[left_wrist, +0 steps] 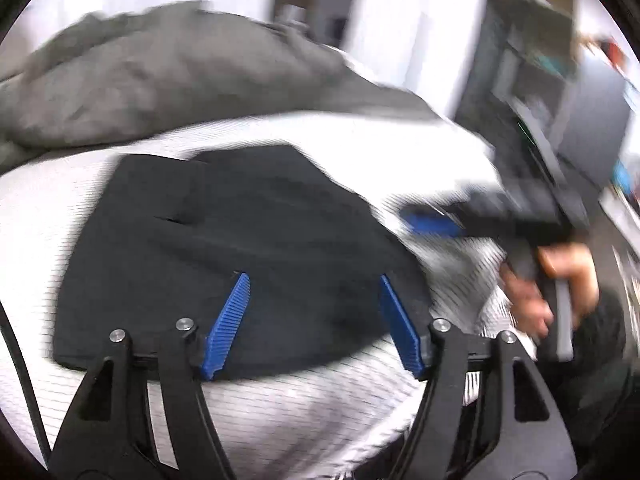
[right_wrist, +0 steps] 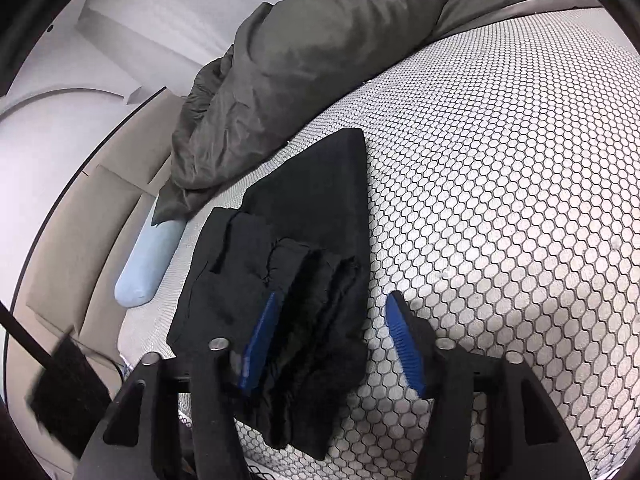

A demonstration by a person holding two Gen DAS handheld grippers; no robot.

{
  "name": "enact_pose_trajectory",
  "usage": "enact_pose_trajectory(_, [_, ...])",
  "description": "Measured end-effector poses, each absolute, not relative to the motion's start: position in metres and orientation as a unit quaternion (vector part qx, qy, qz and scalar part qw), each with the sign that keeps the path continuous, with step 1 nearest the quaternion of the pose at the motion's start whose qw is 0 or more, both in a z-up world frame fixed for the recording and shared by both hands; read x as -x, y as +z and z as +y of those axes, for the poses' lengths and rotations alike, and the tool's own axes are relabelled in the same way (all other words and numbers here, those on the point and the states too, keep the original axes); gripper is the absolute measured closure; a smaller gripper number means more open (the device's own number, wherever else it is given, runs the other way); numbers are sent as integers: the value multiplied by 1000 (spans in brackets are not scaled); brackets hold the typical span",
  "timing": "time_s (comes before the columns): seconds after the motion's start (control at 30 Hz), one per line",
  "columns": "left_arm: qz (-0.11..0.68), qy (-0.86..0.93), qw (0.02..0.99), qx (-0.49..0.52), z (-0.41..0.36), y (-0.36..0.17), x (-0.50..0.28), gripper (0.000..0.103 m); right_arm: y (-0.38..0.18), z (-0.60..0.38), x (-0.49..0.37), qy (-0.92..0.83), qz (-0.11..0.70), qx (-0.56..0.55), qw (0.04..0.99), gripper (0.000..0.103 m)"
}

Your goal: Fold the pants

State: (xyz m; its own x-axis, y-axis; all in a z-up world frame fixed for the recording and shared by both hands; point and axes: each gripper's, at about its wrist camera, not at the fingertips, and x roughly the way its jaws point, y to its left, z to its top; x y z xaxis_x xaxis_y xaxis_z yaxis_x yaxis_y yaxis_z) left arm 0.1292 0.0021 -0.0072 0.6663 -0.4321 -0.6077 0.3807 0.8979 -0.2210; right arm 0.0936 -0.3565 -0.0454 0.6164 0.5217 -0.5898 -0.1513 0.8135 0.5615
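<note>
The left gripper (left_wrist: 314, 292) tilts down over the folded black pants (left_wrist: 240, 248), its blue pads spread apart with nothing pinched, while the right gripper (right_wrist: 332, 320) is angled down at the pants' frayed near end (right_wrist: 312, 360), jaws apart and holding nothing, gripped by a blurred hand (left_wrist: 548, 280) at the right of the left wrist view. The pants lie flat as a compact bundle on the honeycomb-patterned mattress (right_wrist: 500, 200), and in the right wrist view their long axis runs from the near edge away toward the rumpled grey duvet (right_wrist: 320, 48). A pale blue pillow (right_wrist: 148, 256) lies just left of the pants at the mattress edge, and the duvet is heaped beyond them; nothing lies over the pants.
</note>
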Motion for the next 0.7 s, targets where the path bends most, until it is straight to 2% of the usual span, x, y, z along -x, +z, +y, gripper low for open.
enact_pose_trajectory(0.2, [358,-88,921,123,98,-1,-172,37,-50,-345,-87,215,419,-198,860,39])
enact_pose_trajectory(0.33, [398,-18,907,134,136,-25,-192,37,-61,-327,-78,237,442,-142,853,37])
enact_pose_trajectory(0.4, [427,-5,892,147,144,-41,-201,37,-65,-326,-67,232,435,-126,861,41])
enact_pose_trajectory(0.47, [445,-7,881,161,150,-55,-204,37,-64,-330,-59,248,429,-139,857,55])
enact_pose_trajectory(0.7, [406,-40,900,153,126,-27,-193,37,-74,-363,-50,279,424,-248,825,57])
